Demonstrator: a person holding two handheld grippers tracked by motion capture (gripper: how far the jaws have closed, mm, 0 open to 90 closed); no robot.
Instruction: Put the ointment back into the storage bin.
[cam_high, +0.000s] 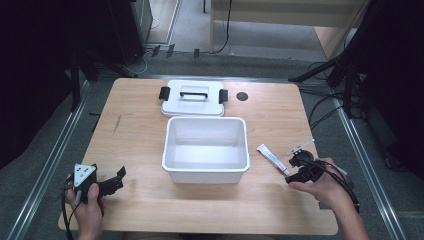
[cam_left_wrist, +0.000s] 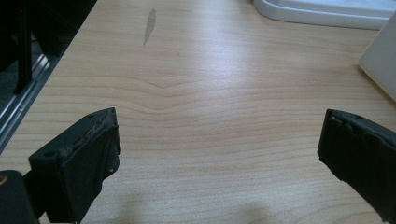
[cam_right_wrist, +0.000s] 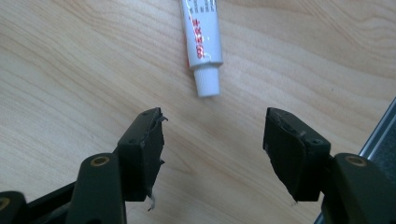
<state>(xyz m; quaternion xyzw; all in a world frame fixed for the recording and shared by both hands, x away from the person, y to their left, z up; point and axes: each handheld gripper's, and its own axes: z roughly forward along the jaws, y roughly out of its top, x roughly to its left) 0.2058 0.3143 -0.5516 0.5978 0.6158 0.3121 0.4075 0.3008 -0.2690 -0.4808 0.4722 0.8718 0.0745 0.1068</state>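
A small white tube (cam_high: 271, 158) with red print and a white cap lies on the wooden table (cam_high: 140, 135), right of the white bin (cam_high: 205, 170). In the right gripper view the tube (cam_right_wrist: 201, 42) points its cap toward me, just beyond the jaw tips. My right gripper (cam_high: 291, 171) (cam_right_wrist: 212, 126) hovers over the table at the tube's capped end, jaws open with nothing between them. Near the front left corner my left gripper (cam_high: 119, 180) (cam_left_wrist: 219, 135) is held with its jaws wide open over bare wood, pointing toward the bin.
The bin is empty and stands mid-table. Its white lid (cam_high: 192, 98) with black latches lies flat behind it. A thin white stick-like item (cam_high: 301, 146) lies near the right edge, behind my right gripper. A dark round hole (cam_high: 242, 96) marks the back of the table.
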